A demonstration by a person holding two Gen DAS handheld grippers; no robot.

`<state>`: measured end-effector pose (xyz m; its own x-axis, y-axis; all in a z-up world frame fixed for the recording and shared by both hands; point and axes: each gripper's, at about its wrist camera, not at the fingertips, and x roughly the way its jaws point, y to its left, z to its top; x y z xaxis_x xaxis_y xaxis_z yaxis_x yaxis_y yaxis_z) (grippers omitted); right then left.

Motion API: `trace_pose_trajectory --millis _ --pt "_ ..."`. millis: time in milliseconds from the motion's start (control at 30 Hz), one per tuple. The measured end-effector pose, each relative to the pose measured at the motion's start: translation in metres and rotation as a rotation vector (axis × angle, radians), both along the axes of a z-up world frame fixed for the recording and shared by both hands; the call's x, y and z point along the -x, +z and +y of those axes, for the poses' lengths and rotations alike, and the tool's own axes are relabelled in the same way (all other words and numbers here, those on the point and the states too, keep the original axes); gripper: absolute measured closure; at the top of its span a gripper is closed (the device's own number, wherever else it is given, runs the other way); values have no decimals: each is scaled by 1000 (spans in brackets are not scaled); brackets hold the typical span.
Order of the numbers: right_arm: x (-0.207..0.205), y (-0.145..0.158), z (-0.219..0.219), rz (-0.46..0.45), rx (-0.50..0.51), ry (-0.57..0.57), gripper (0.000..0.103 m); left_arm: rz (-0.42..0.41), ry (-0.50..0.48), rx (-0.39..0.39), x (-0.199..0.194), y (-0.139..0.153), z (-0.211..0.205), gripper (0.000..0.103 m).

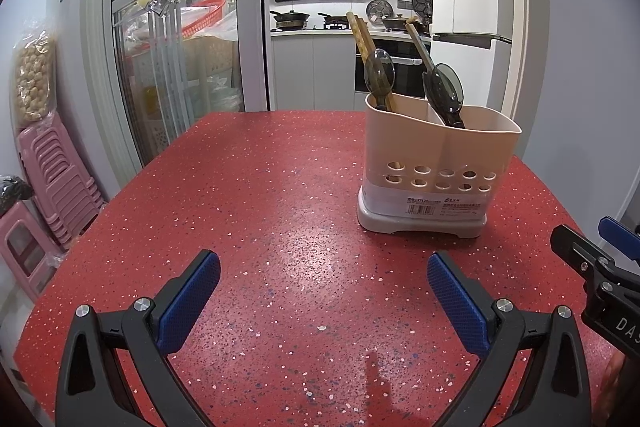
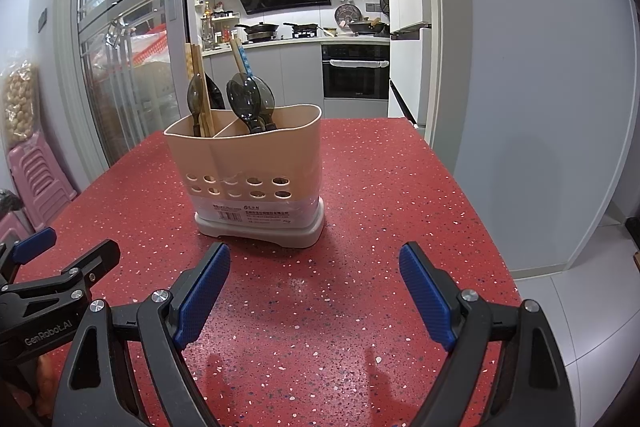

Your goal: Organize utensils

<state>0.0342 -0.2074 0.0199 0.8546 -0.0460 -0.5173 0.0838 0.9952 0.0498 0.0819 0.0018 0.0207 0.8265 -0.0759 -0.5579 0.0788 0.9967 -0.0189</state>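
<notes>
Low in the left wrist view the left gripper point(image 1: 324, 281) hangs spread wide over the red table point(image 1: 248, 211), nothing between its blue pads. Same story in the right wrist view: the right gripper point(image 2: 315, 273) gapes, empty. Just beyond, centre-left of that frame, stands the beige caddy point(image 2: 256, 163), upright, with dark spoons point(image 2: 250, 99) and wooden chopsticks point(image 2: 197, 67) poking from both compartments. Behind it, the kitchen.

The red table point(image 1: 248, 211) is obstructed only by the utensil holder point(image 1: 436, 163), set toward its far right corner; spoons point(image 1: 444, 93) and chopsticks point(image 1: 362, 35) project above its rim.
</notes>
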Motion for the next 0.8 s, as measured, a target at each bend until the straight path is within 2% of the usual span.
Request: trace_pose_trajectory --millis 800 --pt "1 -1 0 3 -3 -2 14 1 -10 13 0 1 2 0"
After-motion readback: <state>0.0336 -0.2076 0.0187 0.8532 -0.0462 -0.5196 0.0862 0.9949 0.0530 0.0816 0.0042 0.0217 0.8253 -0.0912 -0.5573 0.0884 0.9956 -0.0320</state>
